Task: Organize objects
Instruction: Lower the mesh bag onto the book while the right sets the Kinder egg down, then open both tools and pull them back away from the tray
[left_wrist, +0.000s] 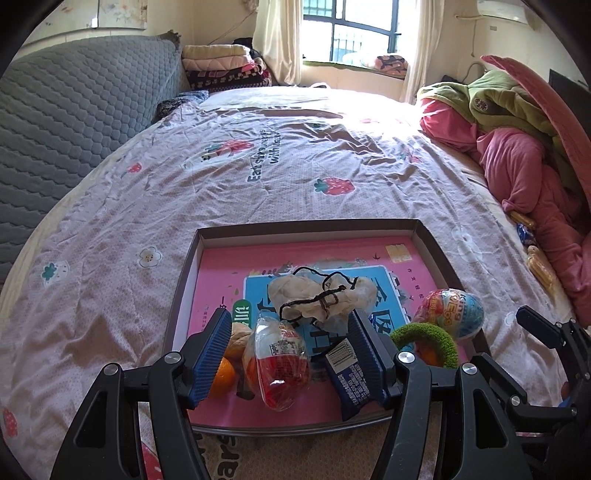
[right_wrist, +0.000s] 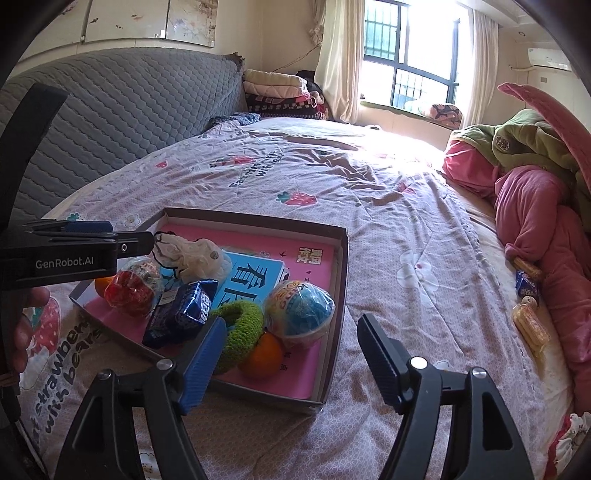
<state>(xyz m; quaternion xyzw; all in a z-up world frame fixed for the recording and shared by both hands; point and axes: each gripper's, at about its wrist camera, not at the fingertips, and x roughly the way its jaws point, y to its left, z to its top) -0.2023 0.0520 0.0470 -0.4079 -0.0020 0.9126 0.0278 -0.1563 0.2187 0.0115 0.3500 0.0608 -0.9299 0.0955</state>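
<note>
Hovering spread and empty, the right gripper (right_wrist: 291, 360) sits at the shallow brown cardboard tray's (right_wrist: 341, 258) near right corner; the remaining yellow wrapped snack packets (right_wrist: 530, 325) lie far right, lengthwise near-to-far, beside the pink quilt (right_wrist: 535, 206), nearer this hand.

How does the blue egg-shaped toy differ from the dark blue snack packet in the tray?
The egg-shaped toy is rounded and light blue with orange print; the snack packet is flat, angular and dark navy. The egg sits near the tray's right wall, the packet nearer its front edge. Both lie inside the tray, untouched by either claw.
</note>
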